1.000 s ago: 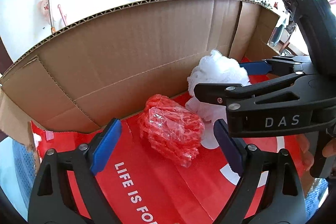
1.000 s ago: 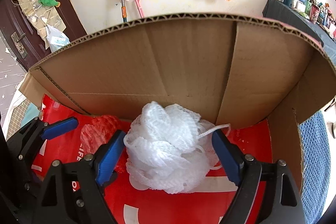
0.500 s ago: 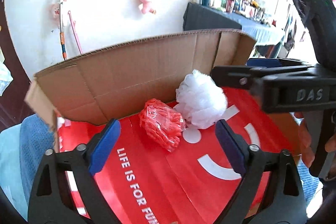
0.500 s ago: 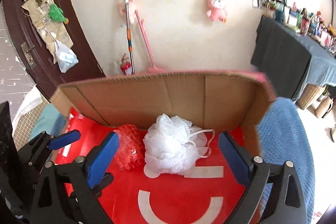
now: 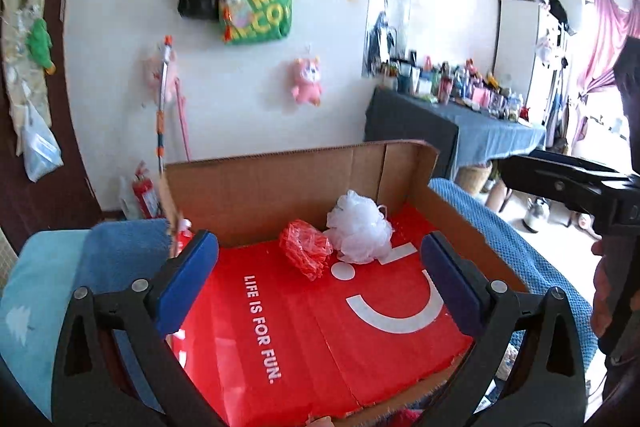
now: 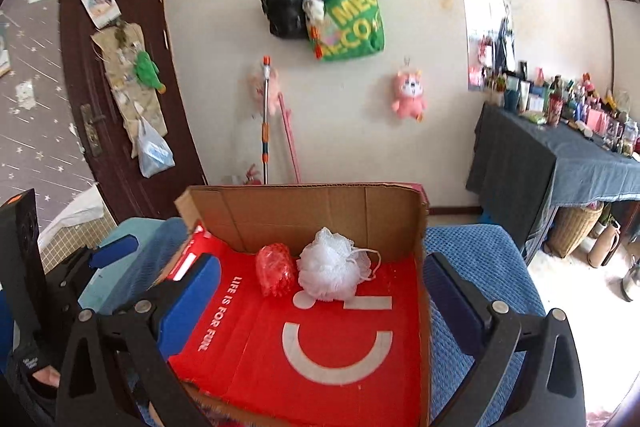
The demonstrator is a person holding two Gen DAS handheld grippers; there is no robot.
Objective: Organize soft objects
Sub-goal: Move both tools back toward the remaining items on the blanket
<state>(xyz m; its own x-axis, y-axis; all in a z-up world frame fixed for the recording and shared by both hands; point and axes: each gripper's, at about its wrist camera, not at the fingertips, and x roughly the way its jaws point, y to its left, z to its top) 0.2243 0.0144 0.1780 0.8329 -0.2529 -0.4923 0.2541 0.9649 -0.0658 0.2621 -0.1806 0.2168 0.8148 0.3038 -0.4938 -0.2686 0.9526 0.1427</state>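
Cardboard box (image 6: 328, 211) was the reference: open top, red printed floor, brown back wall upright, side walls standing at both ends, near edge low and ragged. White mesh puff (image 6: 330, 269) sat on the box floor close to the back wall, toward the box's right side wall but clear of it. Red mesh puff (image 6: 276, 269) lay just beside the white one on its left, the two touching or nearly so; can't tell which. In the left wrist view same layout: white puff (image 5: 360, 233) and red puff (image 5: 306, 253) near the back wall, rest of the box floor (image 5: 304, 339) bare between them and the near edge. Left gripper (image 5: 318, 283) was above the near half of the box, well apart from both puffs; its jaws had just been opening, stood wide apart, nothing between them. Right gripper (image 6: 320, 301) likewise: back over the near edge, jaws had just been opening, wide apart, nothing between the pads, right finger (image 6: 452, 295) outside the box's right wall line. From the left wrist view the right gripper body (image 5: 576, 187) sat beyond the box's right wall with a hand (image 5: 604, 307) on its handle. Box rested on blue textured cloth (image 6: 480, 267) that extended past both side walls. Lots of free room above the box; back wall was the tallest edge.
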